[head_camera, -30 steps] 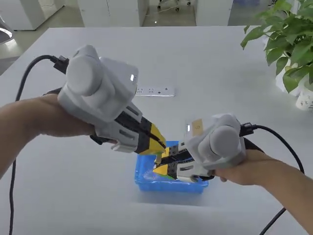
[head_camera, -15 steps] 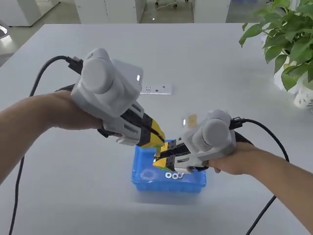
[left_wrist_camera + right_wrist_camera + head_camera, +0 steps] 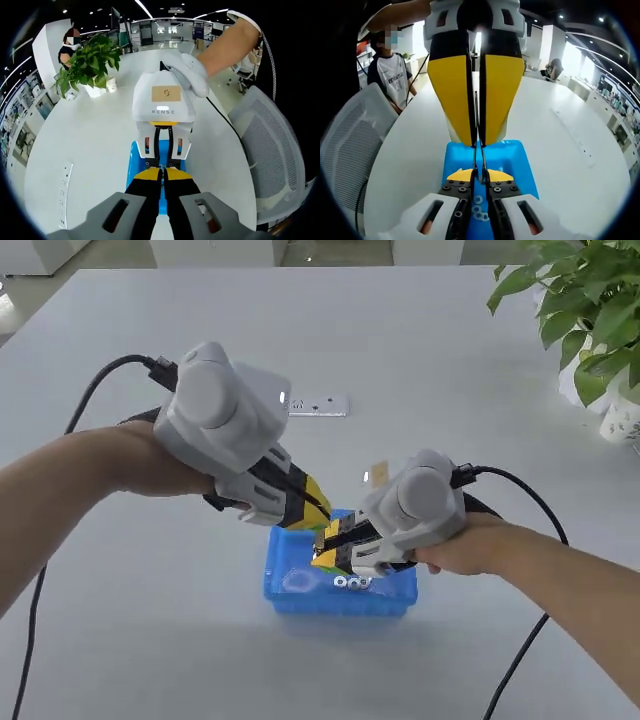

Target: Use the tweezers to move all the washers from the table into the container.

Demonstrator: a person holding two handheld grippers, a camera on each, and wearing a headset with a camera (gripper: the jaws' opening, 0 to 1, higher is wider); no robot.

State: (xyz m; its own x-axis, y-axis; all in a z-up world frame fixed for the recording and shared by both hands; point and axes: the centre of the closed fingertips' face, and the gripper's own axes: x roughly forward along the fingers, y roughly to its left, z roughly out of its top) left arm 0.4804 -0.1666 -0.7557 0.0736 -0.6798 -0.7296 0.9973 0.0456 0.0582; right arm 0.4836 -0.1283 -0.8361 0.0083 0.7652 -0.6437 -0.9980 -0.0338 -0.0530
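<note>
Tweezers and fingertips mostly hidden over the container

In the head view the left gripper (image 3: 318,524) and right gripper (image 3: 326,558) cover the far part of the container (image 3: 283,587). The washers (image 3: 348,583) inside are tiny rings, too small to count surely. In the right gripper view the tweezers (image 3: 480,155) are a thin line between the left gripper's fingers (image 3: 451,95), tips hidden. Whether the right fingers press them cannot be told. The plant (image 3: 580,300) is cut off by the head view's right edge.

Closed right tongs (image 3: 479,176) meet left tongs (image 3: 475,142), clamped on thin tweezers (image 3: 481,159), above a blue container (image 3: 517,165) holding washers (image 3: 479,209).
</note>
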